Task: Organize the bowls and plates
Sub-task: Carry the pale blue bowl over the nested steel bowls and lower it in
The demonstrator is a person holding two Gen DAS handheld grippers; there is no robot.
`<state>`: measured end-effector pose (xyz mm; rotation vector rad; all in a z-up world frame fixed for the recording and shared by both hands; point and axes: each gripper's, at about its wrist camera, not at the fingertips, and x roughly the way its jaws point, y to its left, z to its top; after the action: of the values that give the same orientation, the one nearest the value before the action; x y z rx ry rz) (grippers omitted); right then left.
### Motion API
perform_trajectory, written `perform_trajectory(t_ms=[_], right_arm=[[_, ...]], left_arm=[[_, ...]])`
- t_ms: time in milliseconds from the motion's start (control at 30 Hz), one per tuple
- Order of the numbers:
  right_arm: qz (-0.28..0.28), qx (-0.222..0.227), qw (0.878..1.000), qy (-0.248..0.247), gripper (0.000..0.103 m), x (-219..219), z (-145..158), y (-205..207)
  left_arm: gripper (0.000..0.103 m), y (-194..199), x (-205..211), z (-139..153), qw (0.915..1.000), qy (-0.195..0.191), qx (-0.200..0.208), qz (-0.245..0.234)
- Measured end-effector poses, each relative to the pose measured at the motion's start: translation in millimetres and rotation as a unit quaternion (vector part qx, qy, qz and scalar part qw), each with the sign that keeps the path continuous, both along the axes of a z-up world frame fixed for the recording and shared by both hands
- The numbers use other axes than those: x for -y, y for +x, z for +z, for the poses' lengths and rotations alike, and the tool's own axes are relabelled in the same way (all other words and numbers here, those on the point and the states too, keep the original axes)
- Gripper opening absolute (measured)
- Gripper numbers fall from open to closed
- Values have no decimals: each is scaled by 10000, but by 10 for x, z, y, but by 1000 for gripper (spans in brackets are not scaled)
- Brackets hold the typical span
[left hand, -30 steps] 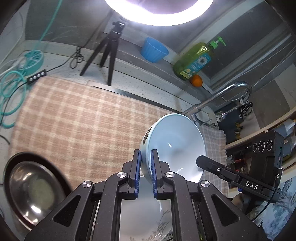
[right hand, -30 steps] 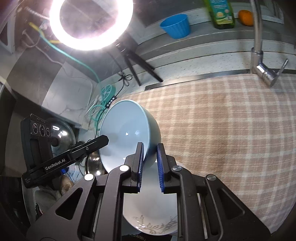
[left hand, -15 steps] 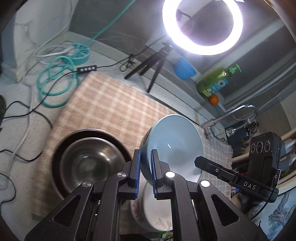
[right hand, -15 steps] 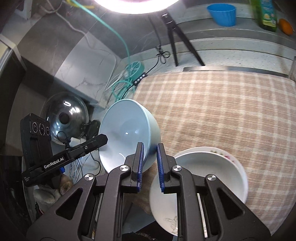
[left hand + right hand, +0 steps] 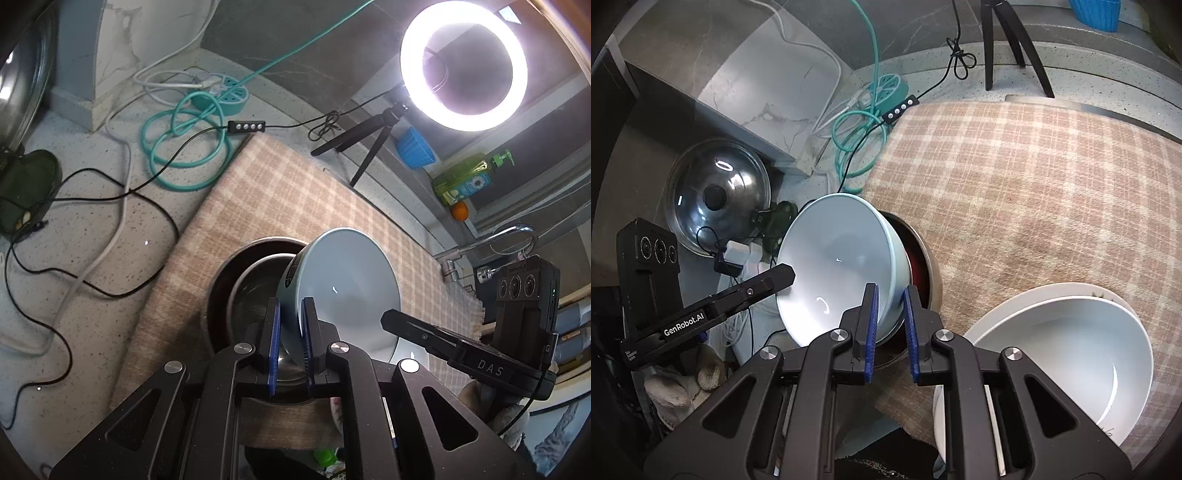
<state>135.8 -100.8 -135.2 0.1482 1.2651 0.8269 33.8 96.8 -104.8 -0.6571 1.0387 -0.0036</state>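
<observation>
— Who holds the light blue bowl (image 5: 351, 280)?

— Both do. The left gripper (image 5: 291, 345) pinches one side of its rim with narrow jaws, and the right gripper (image 5: 889, 325) pinches the other side the same way. The bowl is tipped up between them.

— Where is it?

— It hangs in the air right over the steel bowl (image 5: 251, 284), which sits at the left edge of the checked cloth (image 5: 1034, 192). The blue bowl covers part of the steel bowl's rim.

— Is there room around it?

— To the right, the cloth is wide and bare. Near the front edge sits a white bowl on a plate (image 5: 1063, 347), just beside the steel bowl. To the left, the counter is crowded with black wires (image 5: 74, 221), a teal cable (image 5: 184, 155) and a glass pot lid (image 5: 718, 199).

— And at the back?

— A ring light (image 5: 463, 64) stands on a small tripod by the cloth's back edge.
</observation>
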Motion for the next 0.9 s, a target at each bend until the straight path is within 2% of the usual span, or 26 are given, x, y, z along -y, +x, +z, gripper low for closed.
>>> perform_trajectory(t_ms=[433, 900], right_arm=[[92, -130, 9994, -303, 14, -221, -224, -1], [164, -99, 9986, -487, 15, -293, -241, -13]], left_arm=[[9, -24, -102, -144, 9997, 87, -219, -48], [9, -49, -140, -252, 9993, -14, -371, -51]])
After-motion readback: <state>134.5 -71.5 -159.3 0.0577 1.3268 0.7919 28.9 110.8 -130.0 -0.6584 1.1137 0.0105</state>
